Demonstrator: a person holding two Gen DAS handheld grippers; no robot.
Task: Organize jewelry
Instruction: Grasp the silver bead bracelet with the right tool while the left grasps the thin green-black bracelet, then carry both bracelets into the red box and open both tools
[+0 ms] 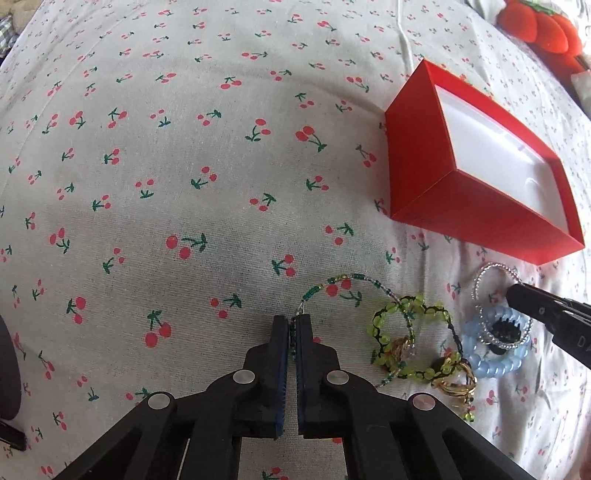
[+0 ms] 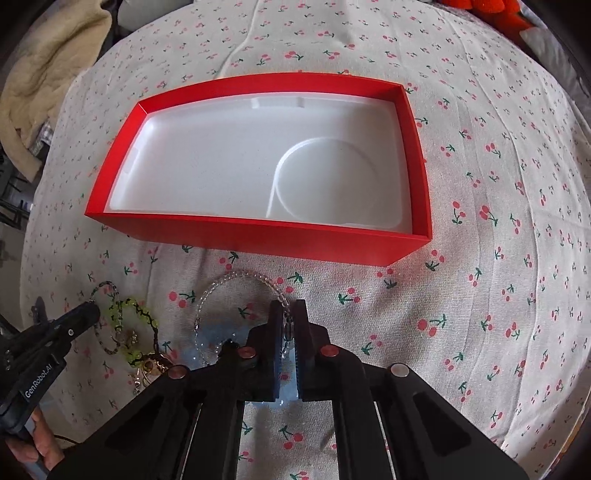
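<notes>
My left gripper [image 1: 292, 320] is shut on a thin green beaded strand [image 1: 334, 282] that arcs right into a pile of jewelry. The pile holds a lime-green bead bracelet [image 1: 410, 334], gold rings [image 1: 456, 382] and a pale blue bead bracelet [image 1: 491, 363]. My right gripper [image 2: 290, 308] is shut on a clear bead bracelet [image 2: 236, 278], just in front of the open red box [image 2: 258, 236] with a white, empty liner. The right gripper also shows in the left wrist view [image 1: 517, 295], and the left gripper in the right wrist view [image 2: 90, 308].
A cherry-print cloth [image 1: 184, 166] covers the whole surface. A red plush toy [image 1: 539, 26] lies at the far right edge. A beige blanket [image 2: 48, 74] lies off the cloth at the far left.
</notes>
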